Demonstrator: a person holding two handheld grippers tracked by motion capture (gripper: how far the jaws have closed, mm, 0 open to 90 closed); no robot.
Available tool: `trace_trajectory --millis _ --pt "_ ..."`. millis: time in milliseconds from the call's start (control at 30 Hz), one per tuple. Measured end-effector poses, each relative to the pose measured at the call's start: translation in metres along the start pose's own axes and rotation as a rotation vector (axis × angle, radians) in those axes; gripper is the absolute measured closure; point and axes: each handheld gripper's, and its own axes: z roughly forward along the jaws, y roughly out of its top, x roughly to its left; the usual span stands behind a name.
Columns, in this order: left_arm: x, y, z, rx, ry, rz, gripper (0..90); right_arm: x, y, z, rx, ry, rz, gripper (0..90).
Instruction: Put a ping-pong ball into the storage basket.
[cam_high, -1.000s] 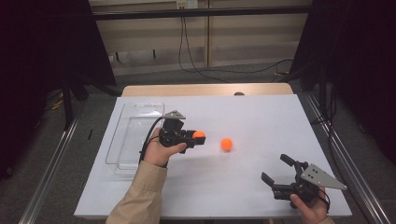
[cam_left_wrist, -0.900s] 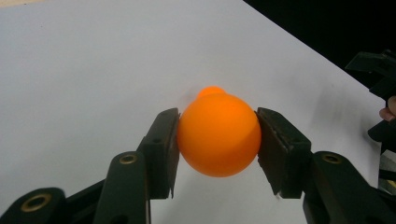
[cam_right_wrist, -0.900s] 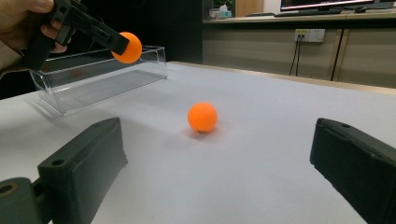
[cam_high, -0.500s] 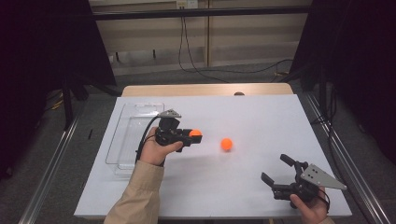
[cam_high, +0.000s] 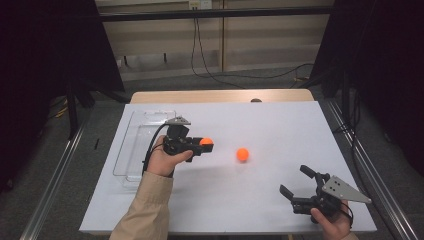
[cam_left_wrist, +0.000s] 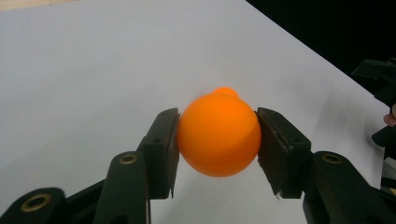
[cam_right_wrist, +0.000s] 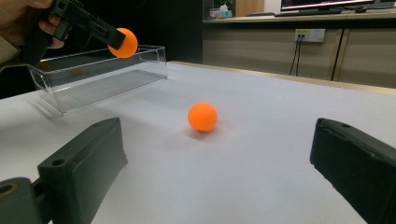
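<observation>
- The left claw (cam_high: 206, 144) is clamped on an orange ball (cam_left_wrist: 218, 135), one jaw pressed to each side, and holds it above the white surface (cam_high: 260, 200).
- It sits just right of the clear tray (cam_high: 131, 150), which lies at the left of the surface.
- A second orange ball (cam_high: 242, 154) rests on the surface to the right of the held one, apart from both claws.
- The right claw (cam_high: 296, 181) is at the near right corner, its jaws spread wide and gripping nothing.
</observation>
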Motion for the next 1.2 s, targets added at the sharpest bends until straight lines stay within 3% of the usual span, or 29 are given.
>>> trace_trajectory --millis 1200 --pt "0.013 0.000 -0.018 -0.009 0.040 -0.025 51.0 0.000 0.000 0.000 0.000 0.002 -0.004 2.5"
